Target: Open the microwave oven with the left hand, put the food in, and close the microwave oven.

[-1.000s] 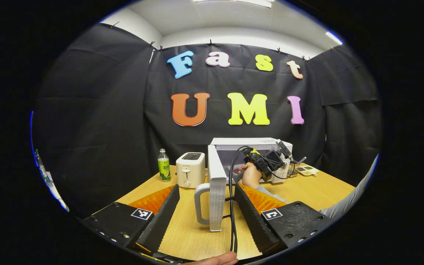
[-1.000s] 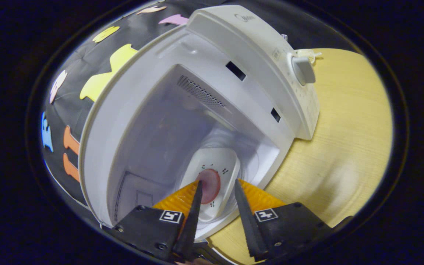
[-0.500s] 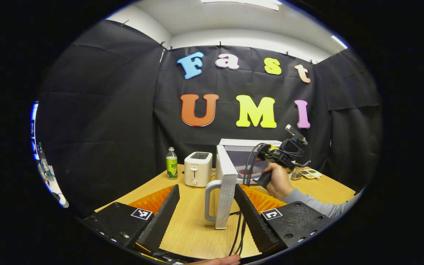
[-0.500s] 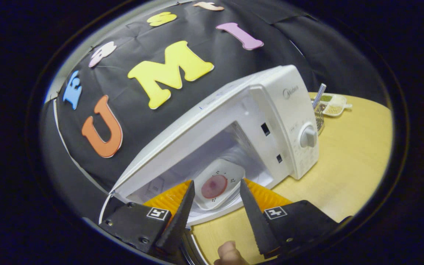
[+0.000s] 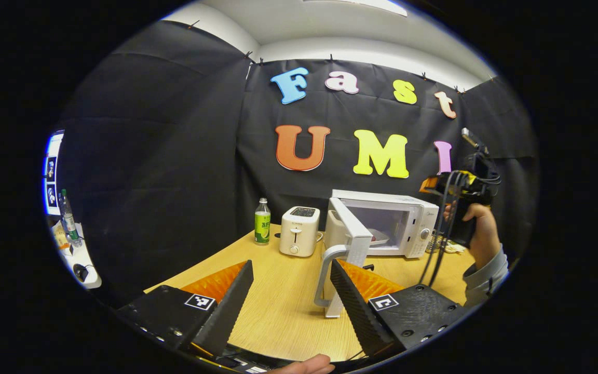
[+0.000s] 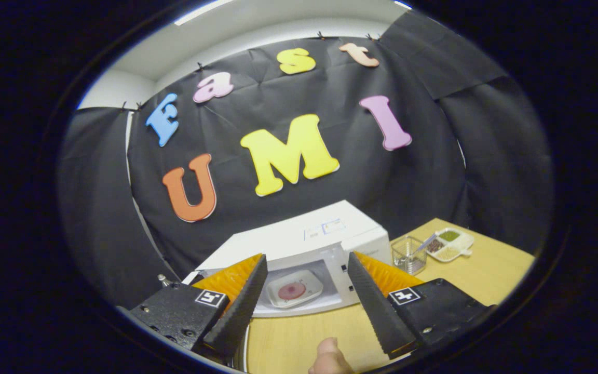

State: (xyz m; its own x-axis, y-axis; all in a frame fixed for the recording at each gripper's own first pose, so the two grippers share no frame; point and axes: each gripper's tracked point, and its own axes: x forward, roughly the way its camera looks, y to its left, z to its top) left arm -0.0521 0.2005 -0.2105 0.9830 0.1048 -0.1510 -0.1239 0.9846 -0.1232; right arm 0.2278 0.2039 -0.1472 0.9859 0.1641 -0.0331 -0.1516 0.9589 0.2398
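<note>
- Left gripper (image 5: 291,291), at the bottom of the left gripper view, has its two fingers spread wide with nothing between them but bare table (image 5: 278,311).
- Just right of centre in that view the microwave (image 5: 405,208) stands at the back of the table with its door (image 5: 351,234) swung out toward the camera; the door's pale handle (image 5: 325,278) sits just left of the right-hand finger in the picture, untouched.
- Through the open front a white plate (image 5: 378,238) lies on the oven floor — the food on it is too small to make out from this side.
- Left of the microwave stand a white toaster (image 5: 299,231) and, further left, a green-labelled bottle (image 5: 262,228).
- At the right edge of the frame a hand (image 5: 480,236) in a grey sleeve (image 5: 486,278) holds the right gripper up high, above and to the right of the microwave, with cables hanging down from it.
- Right gripper (image 6: 304,293), low in the right gripper view, is also wide open and holds nothing.
- Between its fingers, farther off, the microwave (image 6: 299,241) shows with its cavity open; the plate (image 6: 295,288) rests inside, carrying a round pink slice of food (image 6: 291,290).
- To the right of the oven are a clear glass cup (image 6: 409,255) and a small divided dish (image 6: 447,244) of seasonings — both on the table (image 6: 486,275).
- A fingertip (image 6: 327,356) pokes in at the bottom edge of this view.
</note>
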